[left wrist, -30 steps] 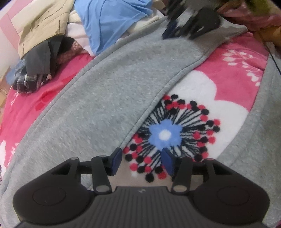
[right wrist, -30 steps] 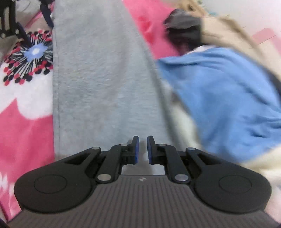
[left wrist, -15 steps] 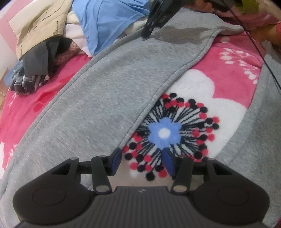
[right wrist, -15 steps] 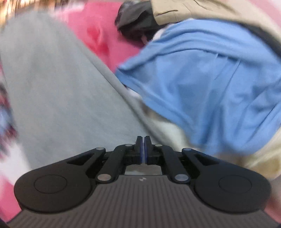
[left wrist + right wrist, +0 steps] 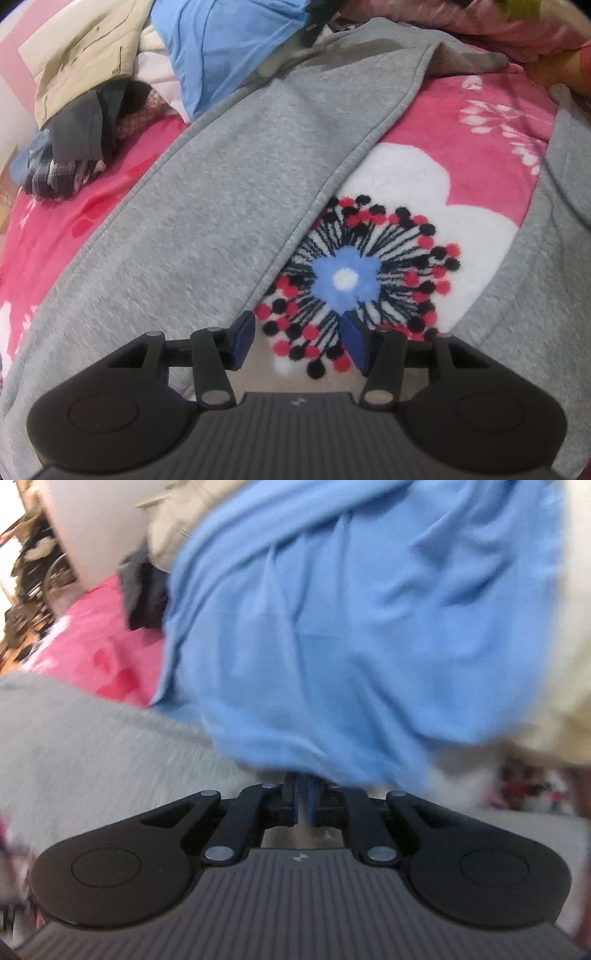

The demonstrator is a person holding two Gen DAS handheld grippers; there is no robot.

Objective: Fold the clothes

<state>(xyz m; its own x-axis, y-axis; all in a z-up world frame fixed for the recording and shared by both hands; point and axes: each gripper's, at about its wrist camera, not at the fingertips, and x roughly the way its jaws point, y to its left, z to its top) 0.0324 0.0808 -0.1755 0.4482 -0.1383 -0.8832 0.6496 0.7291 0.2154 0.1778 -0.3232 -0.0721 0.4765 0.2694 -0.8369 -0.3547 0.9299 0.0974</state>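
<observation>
Left wrist view: grey sweatpants [image 5: 221, 206] spread flat on the flowered pink blanket [image 5: 424, 192], legs apart, no fold showing.
Left gripper [image 5: 297, 341] hangs over the crotch, jaws wide, holding nothing. Right gripper [image 5: 303, 794] is at the far hem, jaws nearly closed; frame blurred, grip on grey cloth uncertain. Heap with blue shirt [image 5: 351, 627] lies unfolded.

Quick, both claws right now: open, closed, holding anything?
Left claw: open, empty, over the blanket.
Right claw: closed; what it grips, if anything, cannot be told.
</observation>
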